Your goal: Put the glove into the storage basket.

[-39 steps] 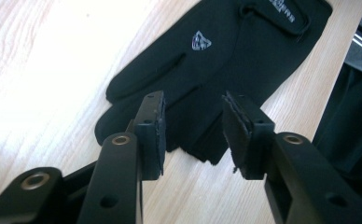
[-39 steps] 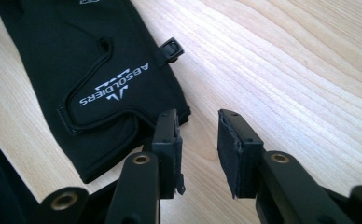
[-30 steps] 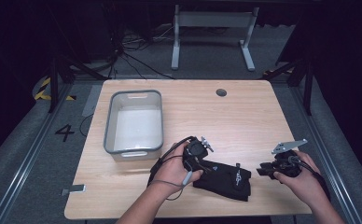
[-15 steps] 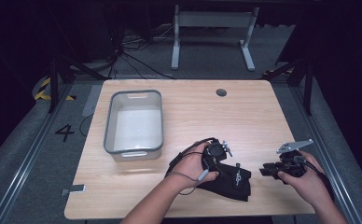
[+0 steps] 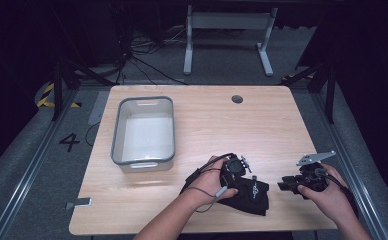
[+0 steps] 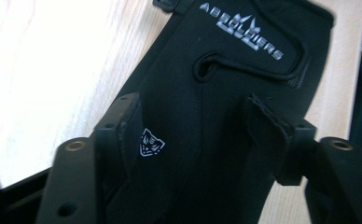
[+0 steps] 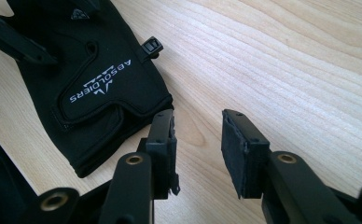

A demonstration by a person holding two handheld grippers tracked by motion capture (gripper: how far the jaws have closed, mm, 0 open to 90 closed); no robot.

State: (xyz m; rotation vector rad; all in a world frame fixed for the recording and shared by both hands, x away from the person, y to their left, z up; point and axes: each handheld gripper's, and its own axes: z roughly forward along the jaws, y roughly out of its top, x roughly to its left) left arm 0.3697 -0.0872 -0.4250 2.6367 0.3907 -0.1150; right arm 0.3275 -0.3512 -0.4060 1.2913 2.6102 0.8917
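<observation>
A black glove [image 5: 256, 194] with white lettering lies flat on the wooden table [image 5: 207, 125] near its front edge. My left gripper [image 5: 243, 177] hovers low over the glove [image 6: 207, 88], pointing down at it. Its jaws have just been opening and now stand wide, with the glove's back under the gap between them [image 6: 193, 123]. My right gripper [image 5: 285, 184] rests just right of the glove's cuff [image 7: 95, 88]. Its jaws have also just been opening, and bare wood shows between its fingertips [image 7: 198, 137].
A grey-rimmed white bin [image 5: 143, 162] stands on the left half of the table. A round cable hole [image 5: 237, 99] sits near the far edge. The table's front edge lies close behind both hands. A small clip [image 7: 151, 46] sticks out of the glove's side.
My left hand has moved right and down onto the glove, and its jaws have spread. The right gripper has stayed in place, its jaws slightly wider.
</observation>
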